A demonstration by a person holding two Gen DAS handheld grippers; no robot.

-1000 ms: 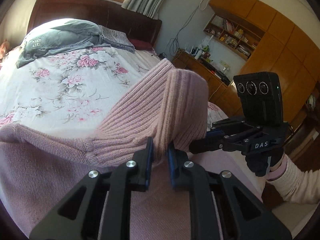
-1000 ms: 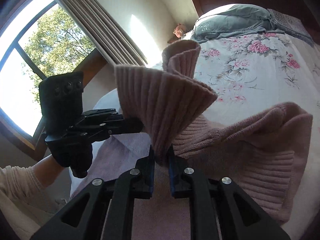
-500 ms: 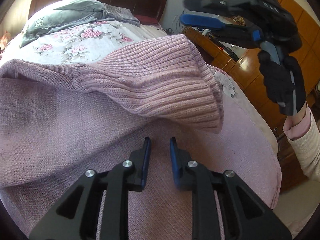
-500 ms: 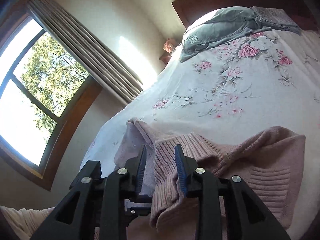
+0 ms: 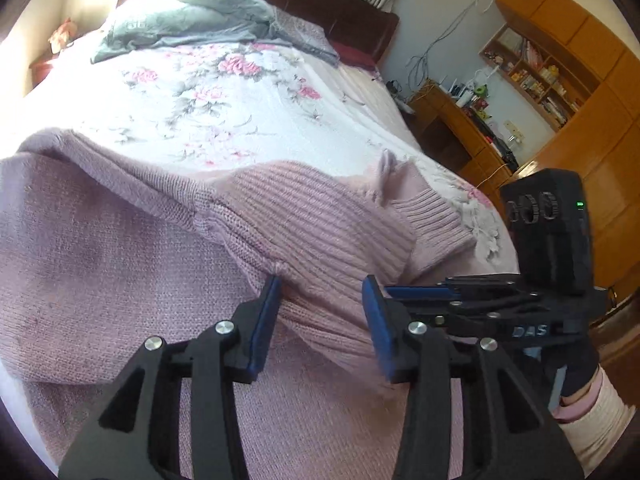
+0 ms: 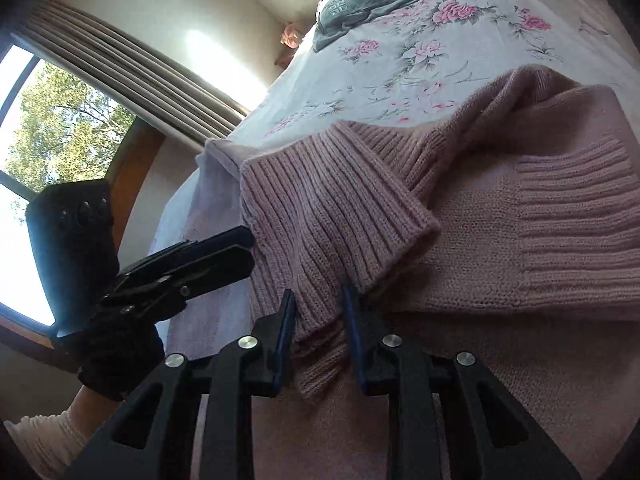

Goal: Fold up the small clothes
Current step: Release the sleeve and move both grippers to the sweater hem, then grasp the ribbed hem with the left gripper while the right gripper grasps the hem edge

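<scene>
A wide bed (image 5: 248,120) with a white, pink-flowered sheet fills the room, a grey quilt (image 5: 188,24) bunched up at its dark headboard. On the near end of the bed lies a pink knitted sweater (image 5: 100,248), spread flat on its body, with one ribbed sleeve (image 5: 320,224) folded across the top of it and its cuff (image 6: 332,208) resting loose on the knit. Orange wooden cupboards (image 5: 576,92) with cluttered shelves stand along the far wall, and a curtained window (image 6: 60,128) lets sun in on the other side. The left gripper (image 5: 322,316) sits low over the folded sleeve, jaws parted wide with knit between them but nothing pinched. The right gripper (image 6: 318,312) comes in from the side, jaws likewise apart and straddling the sleeve edge without clamping it. Both are held in black-gloved hands (image 6: 116,356).
</scene>
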